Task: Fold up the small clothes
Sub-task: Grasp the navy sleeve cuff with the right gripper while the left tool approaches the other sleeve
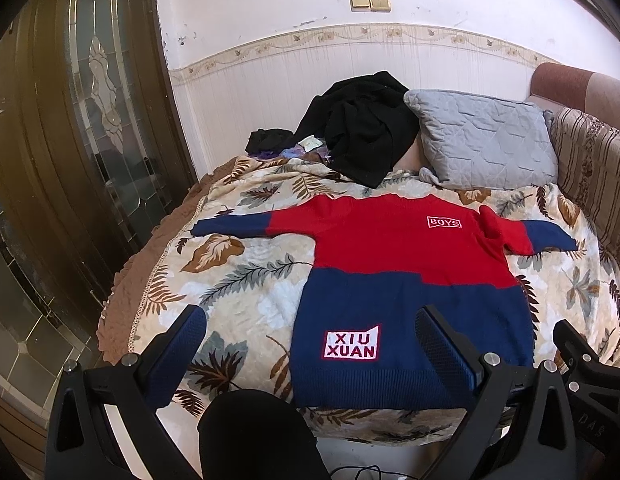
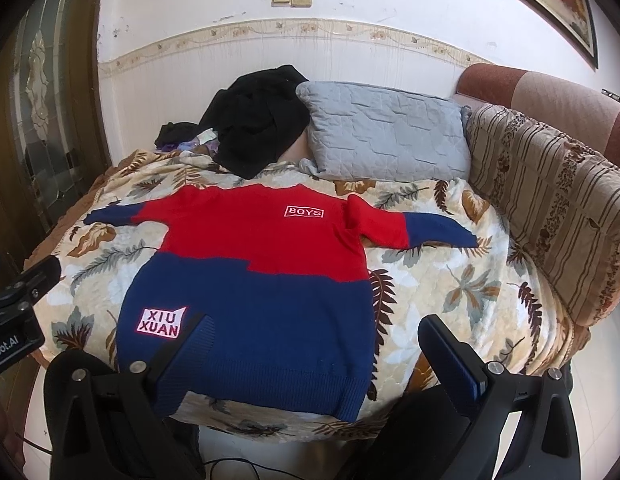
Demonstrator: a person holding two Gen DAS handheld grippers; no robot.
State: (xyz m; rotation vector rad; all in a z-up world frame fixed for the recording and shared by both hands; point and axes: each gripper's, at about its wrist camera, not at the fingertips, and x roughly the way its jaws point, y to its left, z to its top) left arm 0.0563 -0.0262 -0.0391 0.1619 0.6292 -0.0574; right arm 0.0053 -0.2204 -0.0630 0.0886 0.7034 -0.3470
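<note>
Sweater lies flat mid-frame on the leaf-print bed, sleeves spread. Left gripper and right gripper hover wide apart, holding nothing, at its lower hem. A pinch could catch the blanket too, dragging the fold askew.

a small knitted sweater is spread flat, front up, on the leaf-patterned blanket just ahead of and below both grippers. the upper part is red, the lower part navy, with a stepped line between them. both sleeves are stretched out sideways, red at the shoulder and navy toward the cuff. a "boys" patch is seen on the chest and a "xiu xuan" patch near the ribbed hem, which lies nearest the fingers. no fold has been made.
</note>
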